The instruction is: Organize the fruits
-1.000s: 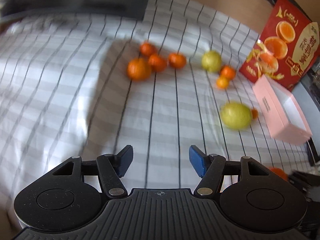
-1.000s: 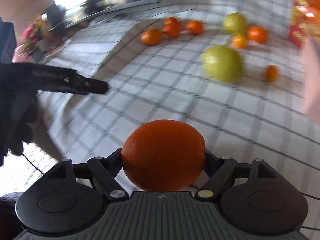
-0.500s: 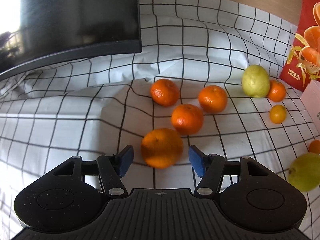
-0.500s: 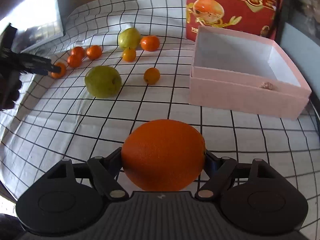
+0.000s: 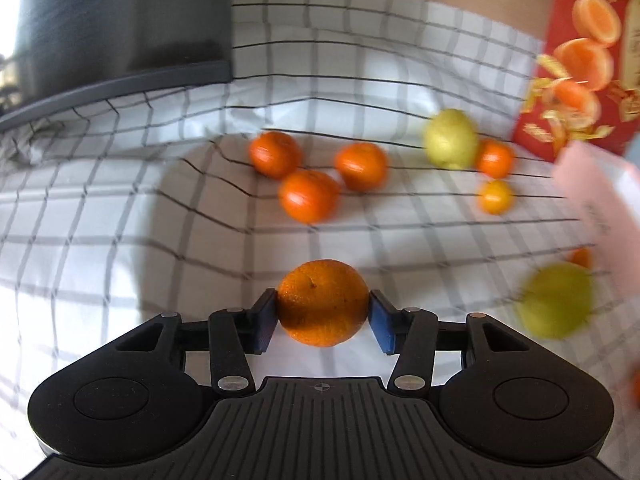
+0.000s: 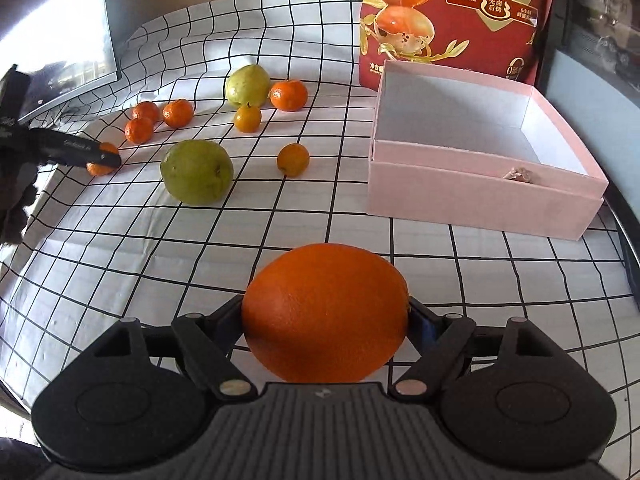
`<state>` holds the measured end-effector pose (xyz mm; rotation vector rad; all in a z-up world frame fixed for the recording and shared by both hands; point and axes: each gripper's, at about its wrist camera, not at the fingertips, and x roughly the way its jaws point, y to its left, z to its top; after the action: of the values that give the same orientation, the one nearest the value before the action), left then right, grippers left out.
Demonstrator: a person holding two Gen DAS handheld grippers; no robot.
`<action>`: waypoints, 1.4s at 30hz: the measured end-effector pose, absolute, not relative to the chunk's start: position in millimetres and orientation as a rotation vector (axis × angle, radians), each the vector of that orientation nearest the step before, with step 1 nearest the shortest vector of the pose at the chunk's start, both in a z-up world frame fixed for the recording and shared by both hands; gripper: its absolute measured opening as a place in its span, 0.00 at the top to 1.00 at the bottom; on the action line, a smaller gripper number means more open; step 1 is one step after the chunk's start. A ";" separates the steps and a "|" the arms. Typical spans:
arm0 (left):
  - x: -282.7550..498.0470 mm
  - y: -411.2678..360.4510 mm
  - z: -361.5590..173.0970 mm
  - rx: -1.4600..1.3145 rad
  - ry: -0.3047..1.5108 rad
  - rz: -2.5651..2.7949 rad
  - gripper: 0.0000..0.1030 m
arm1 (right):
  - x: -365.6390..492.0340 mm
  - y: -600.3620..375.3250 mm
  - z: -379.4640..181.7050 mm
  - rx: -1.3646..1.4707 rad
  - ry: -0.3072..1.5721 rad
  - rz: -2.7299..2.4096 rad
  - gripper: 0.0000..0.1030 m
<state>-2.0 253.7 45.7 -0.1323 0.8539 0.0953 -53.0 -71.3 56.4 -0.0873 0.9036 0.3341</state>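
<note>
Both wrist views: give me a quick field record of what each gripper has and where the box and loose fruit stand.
left gripper: jaws just closing, pads on a small orange
right gripper: shut on a big orange
pink box: open, no fruit inside
loose fruit on checked cloth: two green fruits, several small oranges
red bag: upright behind the box

Surface: white cloth with black grid (image 6: 120,248), wrinkling toward the far edge. Lying directly on it: three mandarins (image 6: 139,130) clustering far left, two green pears (image 6: 197,177) (image 6: 247,85), three more small citrus (image 6: 293,159) between them, open pink box (image 6: 480,196) sitting right, red printed bag (image 6: 452,16) standing behind it.
</note>
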 end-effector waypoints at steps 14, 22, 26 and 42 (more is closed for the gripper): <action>-65.3 142.2 41.1 -0.209 0.929 -0.215 0.48 | -53.7 -77.1 59.3 -0.080 0.902 0.344 0.20; -70.2 126.8 41.6 -0.201 0.943 -0.222 0.47 | -68.9 -87.9 78.0 -0.115 0.772 0.311 0.19; -71.7 125.7 40.9 -0.202 0.954 -0.219 0.48 | -69.0 -97.5 75.5 -0.098 0.788 0.299 0.18; -91.1 146.5 38.0 -0.273 0.968 -0.141 0.48 | -32.5 -55.4 89.5 -0.228 0.729 0.378 0.24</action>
<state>-91.1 146.4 38.0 -0.2726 0.9684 -0.1413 -32.5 -55.4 89.5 -0.2276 0.7289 0.3779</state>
